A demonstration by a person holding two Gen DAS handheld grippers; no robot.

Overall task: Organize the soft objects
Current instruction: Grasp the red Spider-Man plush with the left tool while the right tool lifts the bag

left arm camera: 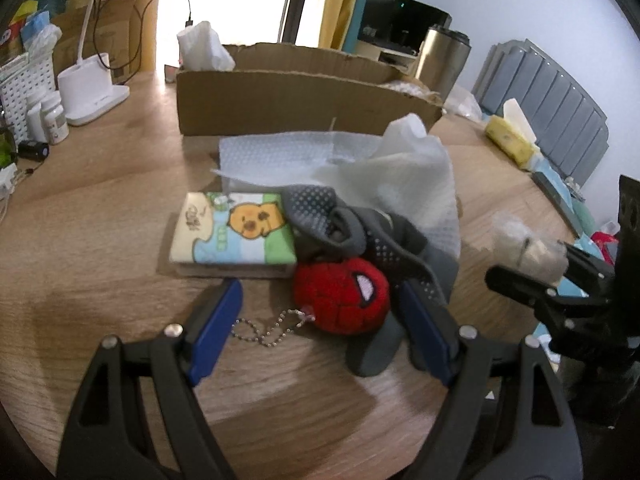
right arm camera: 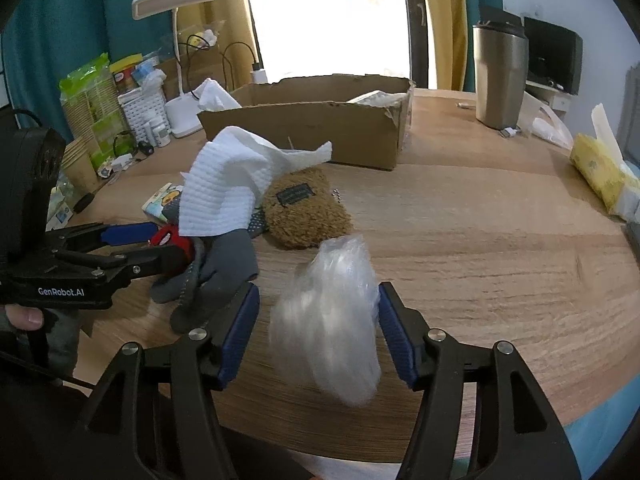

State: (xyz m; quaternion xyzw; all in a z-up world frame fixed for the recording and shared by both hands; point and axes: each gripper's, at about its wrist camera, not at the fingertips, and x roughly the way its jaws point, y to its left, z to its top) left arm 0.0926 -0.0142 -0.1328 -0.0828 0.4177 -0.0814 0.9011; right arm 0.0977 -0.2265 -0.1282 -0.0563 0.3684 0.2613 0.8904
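Note:
A pile of soft things lies mid-table: a red Spider-Man plush [left arm camera: 342, 294] with a bead chain, grey dotted gloves [left arm camera: 360, 236], a white cloth [left arm camera: 400, 176], a cartoon tissue pack [left arm camera: 234, 234] and a brown fuzzy pouch [right arm camera: 306, 214]. My left gripper [left arm camera: 320, 328] is open, its blue pads on either side of the plush, which rests on the table. My right gripper [right arm camera: 318, 328] is open around a crumpled clear plastic bag [right arm camera: 332, 320], blurred; I cannot tell if the pads touch it. The right gripper [left arm camera: 532, 264] shows in the left wrist view, the left gripper [right arm camera: 140, 242] in the right.
An open cardboard box [left arm camera: 296, 98] stands behind the pile. A white lamp base [left arm camera: 90, 90], basket and bottles crowd the back left. A steel tumbler [right arm camera: 498, 76] and yellow tissue pack [right arm camera: 600, 172] sit to the right. The table edge [right arm camera: 560, 420] is near.

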